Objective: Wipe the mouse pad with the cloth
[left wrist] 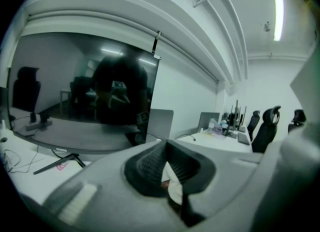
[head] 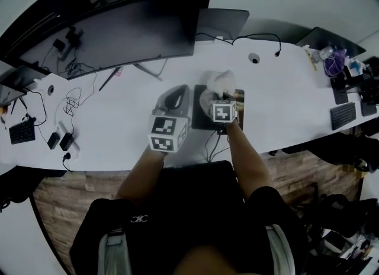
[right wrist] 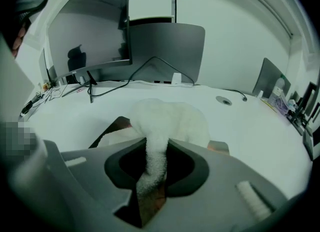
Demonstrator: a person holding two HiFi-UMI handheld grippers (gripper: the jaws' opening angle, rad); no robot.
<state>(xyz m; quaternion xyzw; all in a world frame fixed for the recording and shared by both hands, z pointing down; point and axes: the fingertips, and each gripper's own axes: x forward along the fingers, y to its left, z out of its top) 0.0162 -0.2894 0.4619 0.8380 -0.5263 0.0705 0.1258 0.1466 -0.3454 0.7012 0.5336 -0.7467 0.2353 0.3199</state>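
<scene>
Now my right claw (right wrist: 155, 146) pinches the cloth (right wrist: 172, 118) to press it on the mouse pad (right wrist: 106, 132) beneath; left claw (left wrist: 166, 158) closed, empty.

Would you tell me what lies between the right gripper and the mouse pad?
The white cloth, pinched by the right gripper, bunches on the mouse pad; the right gripper view shows it.

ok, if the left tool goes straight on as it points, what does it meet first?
Likely the grey screen back beside the right edge of the big monitor; which of the two comes first is unclear. Nothing nearer shows ahead of the left tool.
</scene>
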